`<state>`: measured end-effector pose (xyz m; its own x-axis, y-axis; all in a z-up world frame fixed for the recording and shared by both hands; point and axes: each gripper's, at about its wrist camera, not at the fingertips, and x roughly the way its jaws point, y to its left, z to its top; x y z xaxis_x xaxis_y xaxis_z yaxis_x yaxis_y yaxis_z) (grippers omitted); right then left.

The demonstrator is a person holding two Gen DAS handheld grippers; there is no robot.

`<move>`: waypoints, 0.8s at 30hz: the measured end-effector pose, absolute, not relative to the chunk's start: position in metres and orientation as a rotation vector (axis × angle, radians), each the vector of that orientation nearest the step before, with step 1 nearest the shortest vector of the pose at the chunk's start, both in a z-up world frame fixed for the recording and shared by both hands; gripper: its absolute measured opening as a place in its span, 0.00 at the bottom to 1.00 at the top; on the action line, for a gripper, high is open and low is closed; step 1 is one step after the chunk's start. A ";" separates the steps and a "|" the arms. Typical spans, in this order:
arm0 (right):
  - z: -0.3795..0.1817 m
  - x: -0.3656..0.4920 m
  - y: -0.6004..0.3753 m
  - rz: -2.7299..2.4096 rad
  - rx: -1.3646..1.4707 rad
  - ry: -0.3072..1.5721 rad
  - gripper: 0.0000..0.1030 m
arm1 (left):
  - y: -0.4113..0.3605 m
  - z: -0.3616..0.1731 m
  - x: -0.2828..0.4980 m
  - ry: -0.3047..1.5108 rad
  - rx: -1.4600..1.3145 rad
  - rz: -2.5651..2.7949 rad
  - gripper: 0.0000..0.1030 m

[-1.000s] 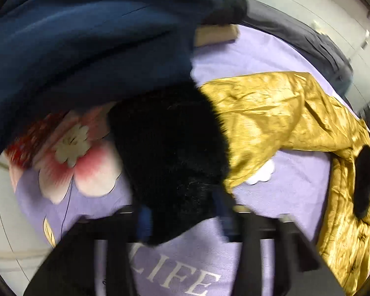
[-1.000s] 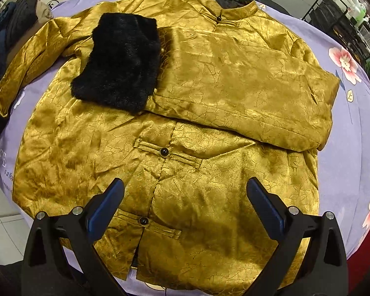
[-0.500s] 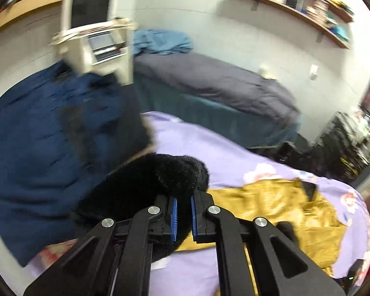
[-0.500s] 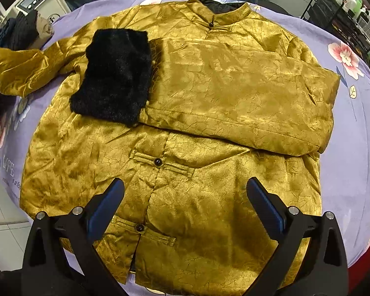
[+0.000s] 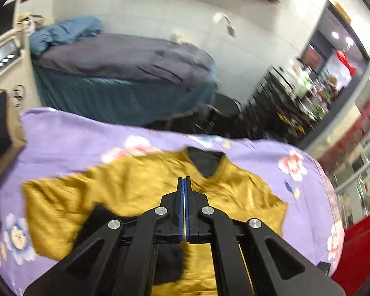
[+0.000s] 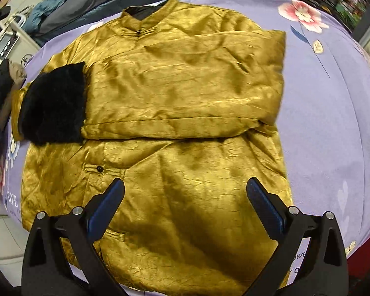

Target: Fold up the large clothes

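Bedroom, lavender floral sheet [image 6: 320,113] carries gold satin jacket [image 6: 185,93] spread flat, one sleeve folded across; padded, slippery, so pinch hem; left hand-held gripper [image 5: 184,185] clenched empty, right hand-held gripper [image 6: 185,197] released.

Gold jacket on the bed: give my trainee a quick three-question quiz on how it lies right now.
1. True or false: the fingers of the right gripper are clamped on the gold jacket.
2. In the right wrist view, where is the black fur cuff? A: over the collar. B: at the end of the folded sleeve, on the picture's left. C: hanging off the bed.
3. Fill in: the flowered sheet under the jacket is ___.

Key: 1 false, the fingers stand wide open above the lower part of the jacket. 2 B. 3 purple.
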<state>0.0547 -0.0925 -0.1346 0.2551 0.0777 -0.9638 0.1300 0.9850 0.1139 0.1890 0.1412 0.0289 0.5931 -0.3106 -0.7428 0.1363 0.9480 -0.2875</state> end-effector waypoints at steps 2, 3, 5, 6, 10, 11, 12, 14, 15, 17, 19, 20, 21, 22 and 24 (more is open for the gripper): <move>-0.133 0.055 -0.100 -0.039 0.215 1.309 0.95 | 0.120 0.017 0.184 0.944 -0.196 -0.274 0.01; -0.132 0.056 -0.105 -0.042 0.231 1.303 0.95 | 0.112 0.012 0.184 0.966 -0.191 -0.280 0.04; -0.132 0.058 -0.110 -0.046 0.241 1.297 0.95 | 0.109 0.000 0.180 1.008 -0.172 -0.265 0.26; -0.133 0.060 -0.111 -0.044 0.250 1.298 0.95 | 0.109 -0.007 0.175 1.029 -0.159 -0.239 0.47; -0.141 0.069 -0.108 -0.018 0.261 1.321 0.95 | 0.120 -0.030 0.155 1.075 -0.119 -0.181 0.60; -0.142 0.071 -0.105 -0.010 0.252 1.325 0.95 | 0.126 -0.034 0.152 1.087 -0.099 -0.160 0.63; -0.143 0.074 -0.101 0.002 0.241 1.328 0.95 | 0.134 -0.039 0.146 1.097 -0.079 -0.126 0.68; -0.143 0.079 -0.094 0.026 0.224 1.331 0.95 | 0.153 -0.049 0.135 1.122 -0.085 -0.068 0.71; -0.143 0.082 -0.089 0.039 0.212 1.332 0.95 | 0.161 -0.053 0.130 1.136 -0.097 -0.050 0.75; -0.142 0.088 -0.079 0.068 0.193 1.333 0.95 | 0.177 -0.063 0.120 1.169 -0.126 -0.002 0.78; -0.141 0.093 -0.071 0.096 0.178 1.333 0.95 | 0.193 -0.077 0.109 1.205 -0.150 0.045 0.80; -0.140 0.096 -0.066 0.110 0.169 1.333 0.95 | 0.199 -0.083 0.104 1.222 -0.157 0.067 0.81; -0.140 0.098 -0.058 0.131 0.155 1.335 0.95 | 0.205 -0.089 0.099 1.239 -0.164 0.088 0.82; -0.140 0.099 -0.053 0.148 0.144 1.339 0.95 | 0.211 -0.096 0.093 1.258 -0.172 0.107 0.83; -0.142 0.101 -0.042 0.182 0.128 1.352 0.95 | 0.220 -0.107 0.083 1.289 -0.185 0.129 0.83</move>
<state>0.1009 -0.0424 -0.1417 0.2058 0.2041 -0.9571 -0.0567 0.9789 0.1965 0.0828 0.2200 -0.1071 0.2742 -0.0079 -0.9617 -0.1987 0.9779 -0.0647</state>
